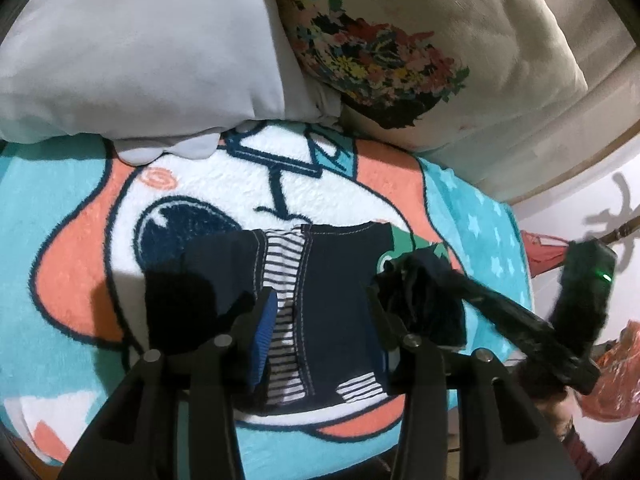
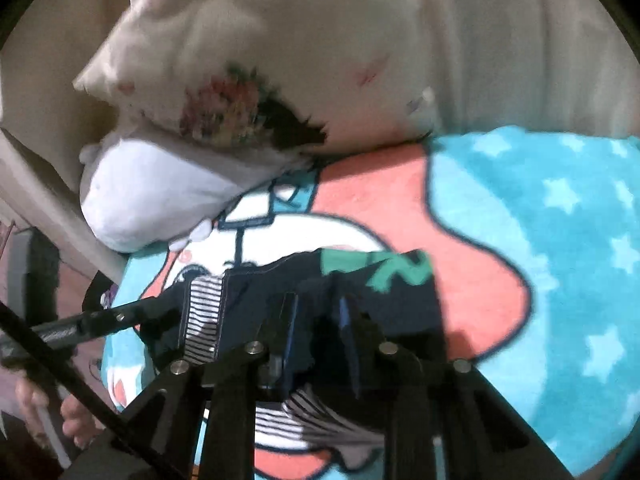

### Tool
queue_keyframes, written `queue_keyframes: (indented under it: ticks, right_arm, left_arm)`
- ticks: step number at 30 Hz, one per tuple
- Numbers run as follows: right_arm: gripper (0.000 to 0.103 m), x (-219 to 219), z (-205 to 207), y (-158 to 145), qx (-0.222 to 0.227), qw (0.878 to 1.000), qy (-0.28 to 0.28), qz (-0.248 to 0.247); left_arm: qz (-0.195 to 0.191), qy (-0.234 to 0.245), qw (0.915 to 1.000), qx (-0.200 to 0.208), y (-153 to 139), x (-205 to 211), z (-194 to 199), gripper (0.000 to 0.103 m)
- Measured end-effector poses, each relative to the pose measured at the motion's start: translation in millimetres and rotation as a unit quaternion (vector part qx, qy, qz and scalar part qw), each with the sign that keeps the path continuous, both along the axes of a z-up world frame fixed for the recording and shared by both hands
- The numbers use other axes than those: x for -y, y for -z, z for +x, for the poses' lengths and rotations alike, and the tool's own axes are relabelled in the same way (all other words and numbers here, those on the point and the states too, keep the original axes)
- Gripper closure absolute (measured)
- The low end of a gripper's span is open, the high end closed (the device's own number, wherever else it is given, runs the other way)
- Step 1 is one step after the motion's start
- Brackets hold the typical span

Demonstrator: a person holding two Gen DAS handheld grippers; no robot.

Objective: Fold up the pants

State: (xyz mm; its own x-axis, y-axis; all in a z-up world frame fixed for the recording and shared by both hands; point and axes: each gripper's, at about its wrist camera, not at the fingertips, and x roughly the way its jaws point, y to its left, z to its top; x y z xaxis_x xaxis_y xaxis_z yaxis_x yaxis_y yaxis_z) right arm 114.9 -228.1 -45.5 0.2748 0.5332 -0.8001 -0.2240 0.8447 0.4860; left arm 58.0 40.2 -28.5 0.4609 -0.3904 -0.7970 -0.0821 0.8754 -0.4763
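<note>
Fleece blanket (image 1: 72, 184): turquoise with white stars, a coral and white cartoon print outlined in navy; it covers the whole working surface and fills the lower half of both views.
Cream cushion (image 1: 500, 40): printed with a floral patch, propped behind the blanket at about 1 o'clock in the left wrist view.
White pillow (image 1: 140, 48): plain, at 11 o'clock in the left wrist view, its lower edge lying on the blanket and its right side against the cream cushion.
Pants (image 1: 340, 288): small, navy, with pale stitching, striped navy-and-white lining showing at the seams and a green printed patch at 2 o'clock; they lie partly folded at the centre of the blanket.
Left gripper (image 1: 320, 308): jaws partly apart, straddling the pants from 6 o'clock; the blue pads do not appear to press the cloth.
Right gripper (image 2: 318, 316): jaws narrowly apart over the navy cloth at the picture's centre; the view is blurred, so whether the pads pinch a fold of fabric cannot be told.
Hand (image 2: 52, 412): bare fingers at 8 o'clock in the right wrist view, on the left gripper's handle.
</note>
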Motion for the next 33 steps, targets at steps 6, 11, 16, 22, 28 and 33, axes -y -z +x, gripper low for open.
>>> queue_keyframes:
  ticks: [6,11,16,22,28,33]
  right_arm:
    - [0.079,-58.6,-3.4,35.6,-0.054,0.996,-0.073,0.011]
    - [0.079,-49.2,-10.2,2.3,-0.019,0.997,-0.074,0.033]
    - [0.074,-35.2,-13.6,8.4,-0.046,0.997,-0.056,0.037]
    - [0.074,-50.9,-14.5,48.8,-0.099,0.993,-0.057,0.01]
    - [0.071,-69.7,-10.6,24.6,-0.06,0.995,-0.075,-0.011]
    - [0.046,-115.6,-10.9,-7.7,-0.035,0.991,-0.13,0.0]
  left_arm:
    - [0.004,-0.025,0.9997,0.001,-1.7,-17.5,-11.2,0.061]
    - [-0.005,-0.075,0.9971,0.008,-3.0,-53.2,-26.7,0.057]
    - [-0.013,-0.127,0.9917,-0.011,13.8,-86.9,-42.7,0.057]
    - [-0.017,-0.161,0.9862,-0.036,32.7,-108.2,-60.1,0.057]
    - [-0.027,-0.183,0.9822,-0.034,37.8,-121.6,-75.2,0.056]
    - [-0.032,-0.199,0.979,-0.033,40.9,-129.8,-85.5,0.056]
